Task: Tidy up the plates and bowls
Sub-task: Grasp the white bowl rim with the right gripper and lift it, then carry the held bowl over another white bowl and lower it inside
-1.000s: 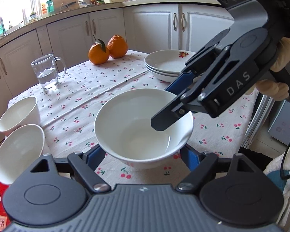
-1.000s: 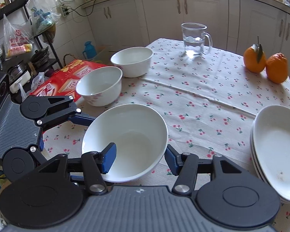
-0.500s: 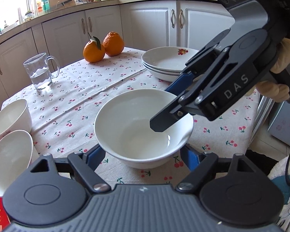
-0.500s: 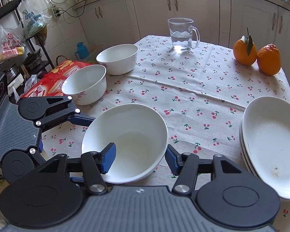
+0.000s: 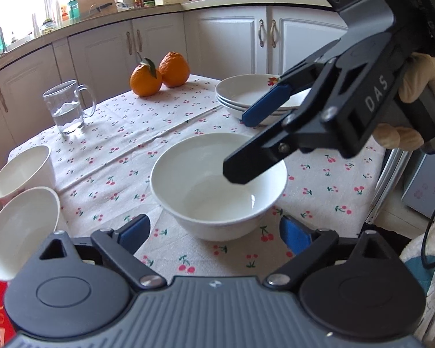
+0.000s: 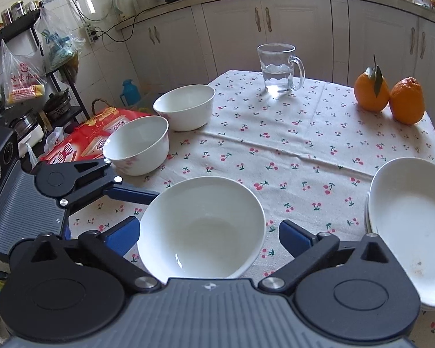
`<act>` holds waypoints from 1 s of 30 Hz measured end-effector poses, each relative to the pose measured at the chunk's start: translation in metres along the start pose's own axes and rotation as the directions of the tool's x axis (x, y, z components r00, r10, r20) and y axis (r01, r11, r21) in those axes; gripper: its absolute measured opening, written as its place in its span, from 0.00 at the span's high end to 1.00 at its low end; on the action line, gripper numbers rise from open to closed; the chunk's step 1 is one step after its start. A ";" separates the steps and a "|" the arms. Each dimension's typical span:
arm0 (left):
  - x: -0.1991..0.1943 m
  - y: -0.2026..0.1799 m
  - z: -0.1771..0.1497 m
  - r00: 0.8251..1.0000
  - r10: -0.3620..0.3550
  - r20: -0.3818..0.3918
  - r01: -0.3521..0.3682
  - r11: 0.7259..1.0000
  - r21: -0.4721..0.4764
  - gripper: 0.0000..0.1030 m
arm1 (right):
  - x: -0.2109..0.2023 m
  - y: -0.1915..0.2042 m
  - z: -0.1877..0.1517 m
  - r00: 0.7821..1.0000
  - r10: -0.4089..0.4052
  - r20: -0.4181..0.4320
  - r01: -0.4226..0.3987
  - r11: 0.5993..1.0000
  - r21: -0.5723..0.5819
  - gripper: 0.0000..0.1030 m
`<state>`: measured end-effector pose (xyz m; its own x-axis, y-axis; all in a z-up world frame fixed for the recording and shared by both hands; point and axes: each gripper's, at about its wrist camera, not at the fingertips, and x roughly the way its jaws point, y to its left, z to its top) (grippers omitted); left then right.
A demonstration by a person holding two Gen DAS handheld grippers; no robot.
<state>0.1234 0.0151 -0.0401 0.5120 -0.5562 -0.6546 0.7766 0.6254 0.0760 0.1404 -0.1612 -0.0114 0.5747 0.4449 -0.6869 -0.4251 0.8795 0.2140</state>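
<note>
My left tool (image 5: 214, 232) and right tool (image 6: 208, 233) are both spreading around the free-standing wide white ceramic bowl (image 6: 201, 224) on the cherry-print tabletop (image 6: 290, 145) — only the left view shows my gloved hand (image 5: 414, 87).

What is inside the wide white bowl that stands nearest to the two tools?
The wide bowl looks empty: its white inner wall and bottom show, with only a glossy reflection. In the left wrist view, one finger of the right tool hangs over its rim and hides a small part of the inside.
</note>
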 end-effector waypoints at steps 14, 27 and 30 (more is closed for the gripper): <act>-0.052 0.023 -0.026 0.986 0.162 0.023 -0.158 0.979 -0.130 0.05 | 0.001 0.042 0.017 0.999 -0.045 0.024 0.048 0.982 -0.185 0.00; -0.063 0.072 -0.046 0.937 0.348 0.031 -0.335 0.919 -0.207 0.04 | 0.038 0.092 0.052 0.999 -0.038 -0.003 0.034 0.917 -0.397 0.00; -0.057 0.085 -0.049 0.926 0.377 0.021 -0.364 0.905 -0.220 0.04 | 0.052 0.099 0.065 1.000 -0.009 -0.024 -0.002 0.910 -0.414 0.00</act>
<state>0.1425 0.1269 -0.0328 0.7748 -0.2903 -0.5616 0.4357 0.8889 0.1416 0.1738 -0.0403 0.0197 0.5615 0.4331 -0.7051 -0.6777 0.7296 -0.0915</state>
